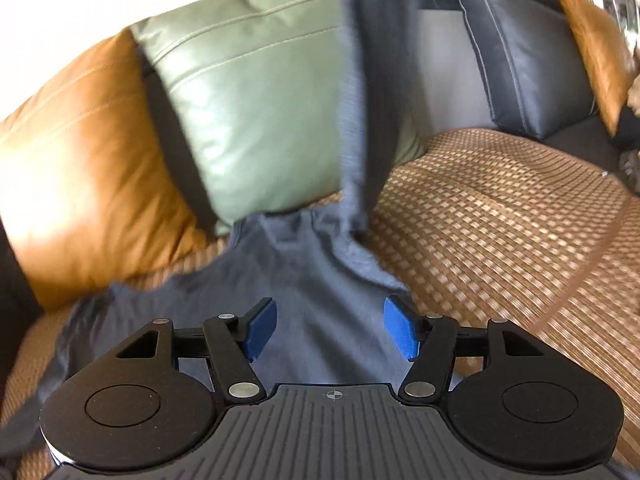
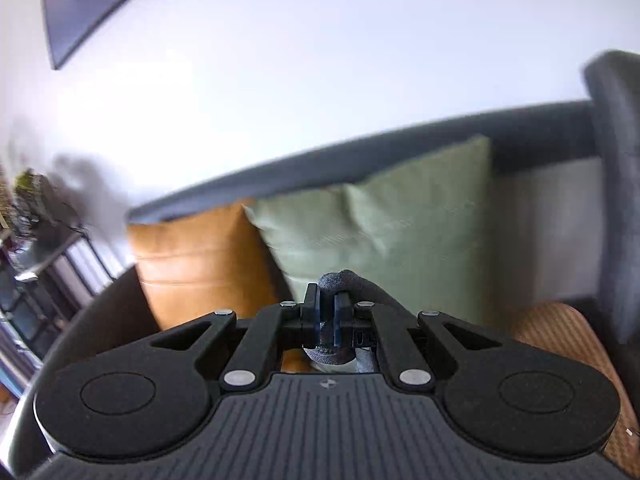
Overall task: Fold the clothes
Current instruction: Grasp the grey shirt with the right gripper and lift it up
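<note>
Between right tongs (image 2: 328,322) (closed): garment (image 2: 340,280).

garment (image 1: 320,320): blue-grey knit | lower part spread flat (creased) | one end lifted, hanging upright

A home living room. A dark sofa (image 2: 400,136) stands against a plain pale wall (image 2: 320,60), its seat covered by a woven mat (image 1: 500,208), with orange (image 1: 80,160), green (image 1: 260,100) and dark leather (image 1: 520,60) cushions along the back edge. A dark-framed picture (image 2: 80,4) hangs on that wall.
</note>
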`<move>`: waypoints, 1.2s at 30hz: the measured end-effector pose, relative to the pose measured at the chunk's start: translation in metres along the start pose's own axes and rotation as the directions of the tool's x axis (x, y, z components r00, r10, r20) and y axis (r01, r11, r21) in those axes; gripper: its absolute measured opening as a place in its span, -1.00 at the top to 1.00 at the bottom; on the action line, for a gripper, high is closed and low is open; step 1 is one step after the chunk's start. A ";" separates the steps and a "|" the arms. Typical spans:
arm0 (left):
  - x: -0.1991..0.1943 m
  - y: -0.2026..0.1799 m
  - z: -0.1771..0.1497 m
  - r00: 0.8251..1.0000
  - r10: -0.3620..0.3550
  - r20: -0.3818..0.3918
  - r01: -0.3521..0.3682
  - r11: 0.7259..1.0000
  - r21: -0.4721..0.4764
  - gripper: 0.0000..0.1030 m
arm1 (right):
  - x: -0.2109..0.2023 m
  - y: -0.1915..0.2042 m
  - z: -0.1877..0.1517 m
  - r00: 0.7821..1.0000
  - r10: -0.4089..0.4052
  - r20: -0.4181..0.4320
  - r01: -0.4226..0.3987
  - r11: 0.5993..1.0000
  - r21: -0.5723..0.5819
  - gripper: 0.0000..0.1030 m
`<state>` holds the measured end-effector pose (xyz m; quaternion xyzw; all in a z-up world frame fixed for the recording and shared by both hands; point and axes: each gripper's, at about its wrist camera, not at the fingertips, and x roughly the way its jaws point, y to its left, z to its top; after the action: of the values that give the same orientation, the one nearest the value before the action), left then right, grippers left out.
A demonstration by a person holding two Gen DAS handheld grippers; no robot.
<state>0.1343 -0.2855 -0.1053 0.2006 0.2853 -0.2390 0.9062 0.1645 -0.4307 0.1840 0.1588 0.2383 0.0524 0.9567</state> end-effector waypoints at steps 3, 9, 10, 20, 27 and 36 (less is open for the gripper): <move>0.025 -0.007 0.015 1.000 0.019 0.000 -0.019 0.999 -0.027 -0.42 | 0.004 0.015 0.010 0.998 0.057 0.005 -0.056 0.998 -0.017 0.87; 0.056 0.001 0.060 0.997 0.048 0.063 -0.042 0.995 -0.086 -0.48 | 0.013 0.025 0.012 0.992 0.123 -0.024 -0.124 0.991 -0.042 0.87; 0.059 0.002 0.068 0.997 0.047 0.069 -0.041 0.996 -0.082 -0.48 | 0.014 0.026 0.012 0.991 0.131 -0.033 -0.132 0.990 -0.043 0.87; 0.071 0.030 0.109 0.989 0.038 0.140 -0.021 0.992 -0.121 -0.48 | 0.052 0.066 0.000 0.962 0.245 -0.122 -0.257 0.963 -0.087 0.87; 0.030 0.080 0.117 0.946 0.078 0.314 -0.034 0.989 -0.144 -0.57 | 0.077 0.107 -0.008 0.934 0.308 -0.183 -0.334 0.933 -0.133 0.87; 0.000 0.174 0.105 0.951 0.263 0.164 -0.140 0.836 -0.531 0.87 | 0.074 0.130 -0.027 0.932 0.305 -0.195 -0.342 0.919 -0.195 0.05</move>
<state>0.2733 -0.1979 0.0140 -0.0480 0.2088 -0.0787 0.9736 0.2141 -0.2876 0.1716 0.0818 0.2775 0.2496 0.9241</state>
